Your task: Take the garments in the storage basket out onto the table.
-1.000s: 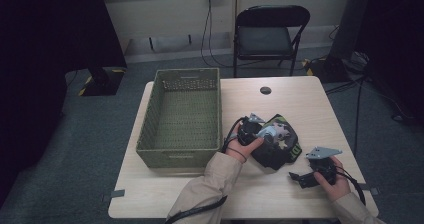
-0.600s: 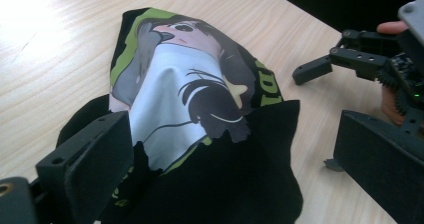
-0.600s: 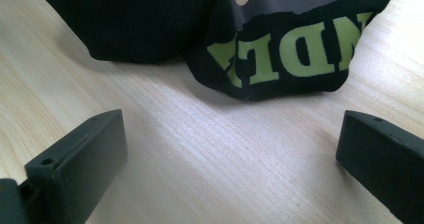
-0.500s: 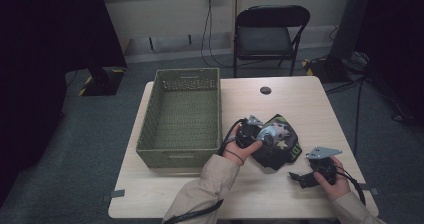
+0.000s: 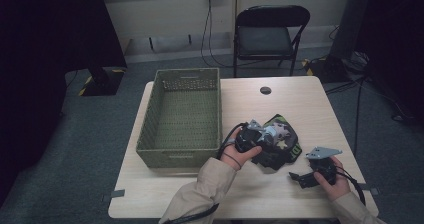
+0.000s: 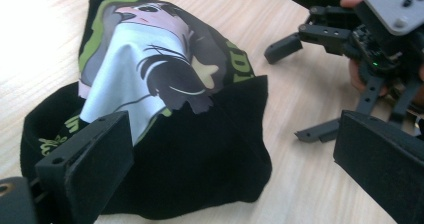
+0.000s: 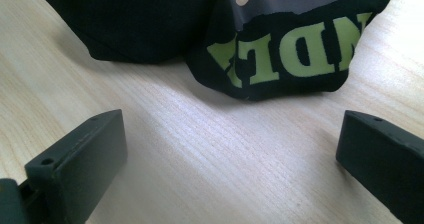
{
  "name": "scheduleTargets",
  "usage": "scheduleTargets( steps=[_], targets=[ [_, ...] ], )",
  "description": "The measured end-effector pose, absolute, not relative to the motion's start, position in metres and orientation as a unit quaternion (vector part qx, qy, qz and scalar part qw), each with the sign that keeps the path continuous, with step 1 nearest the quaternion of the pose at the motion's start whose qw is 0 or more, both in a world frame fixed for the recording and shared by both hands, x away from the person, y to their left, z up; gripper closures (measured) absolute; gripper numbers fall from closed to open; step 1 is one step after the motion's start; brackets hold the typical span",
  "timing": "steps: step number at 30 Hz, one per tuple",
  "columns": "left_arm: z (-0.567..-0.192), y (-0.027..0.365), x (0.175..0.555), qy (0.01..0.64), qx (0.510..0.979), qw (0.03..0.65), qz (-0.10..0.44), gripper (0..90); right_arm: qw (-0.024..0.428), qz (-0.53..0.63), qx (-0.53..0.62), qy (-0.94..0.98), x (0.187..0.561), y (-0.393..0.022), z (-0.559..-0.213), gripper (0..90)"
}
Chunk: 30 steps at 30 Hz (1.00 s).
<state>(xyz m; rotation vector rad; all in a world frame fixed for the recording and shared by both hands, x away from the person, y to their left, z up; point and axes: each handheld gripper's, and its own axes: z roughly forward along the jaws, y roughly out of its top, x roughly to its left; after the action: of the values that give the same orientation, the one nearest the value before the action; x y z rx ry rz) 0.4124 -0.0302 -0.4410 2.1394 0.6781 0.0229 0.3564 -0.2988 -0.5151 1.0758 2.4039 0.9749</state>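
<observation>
Hardly anything has changed over the last second. The left gripper (image 5: 267,134) sits at the same spot on the black printed cloth (image 5: 285,146), and the cloth's outline on the table (image 5: 300,104) looks no different. The right gripper (image 5: 296,178), near the table's front right corner, may have shifted very slightly, but too little to be sure.

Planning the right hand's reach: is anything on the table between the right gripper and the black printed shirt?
Nothing visible. In the right gripper view, bare table lies between the open right gripper and the shirt.
</observation>
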Motion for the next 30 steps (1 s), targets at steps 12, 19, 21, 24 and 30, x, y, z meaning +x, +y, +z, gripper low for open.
scheduleTargets(
  steps=[12, 19, 21, 24, 30],
  targets=[
    [-0.441, -0.022, 0.411, 0.259, 0.867, 0.425, -0.001, 2.3, 0.166, 0.342, 0.378, 0.844, 0.356, -0.299, -0.515, 0.0],
    [-0.439, -0.018, 0.411, 0.257, 0.866, 0.43, -0.007, 2.3, 0.166, 0.342, 0.378, 0.844, 0.356, -0.299, -0.515, 0.0],
    [-0.438, -0.017, 0.411, 0.255, 0.866, 0.43, -0.009, 2.3, 0.166, 0.342, 0.378, 0.844, 0.356, -0.299, -0.515, 0.0],
    [-0.439, -0.016, 0.411, 0.252, 0.869, 0.426, -0.012, 2.3, 0.166, 0.342, 0.378, 0.844, 0.356, -0.299, -0.515, 0.0],
    [-0.438, -0.012, 0.411, 0.243, 0.876, 0.416, -0.016, 2.4, 0.166, 0.343, 0.378, 0.844, 0.356, -0.299, -0.515, 0.0]
  ],
)
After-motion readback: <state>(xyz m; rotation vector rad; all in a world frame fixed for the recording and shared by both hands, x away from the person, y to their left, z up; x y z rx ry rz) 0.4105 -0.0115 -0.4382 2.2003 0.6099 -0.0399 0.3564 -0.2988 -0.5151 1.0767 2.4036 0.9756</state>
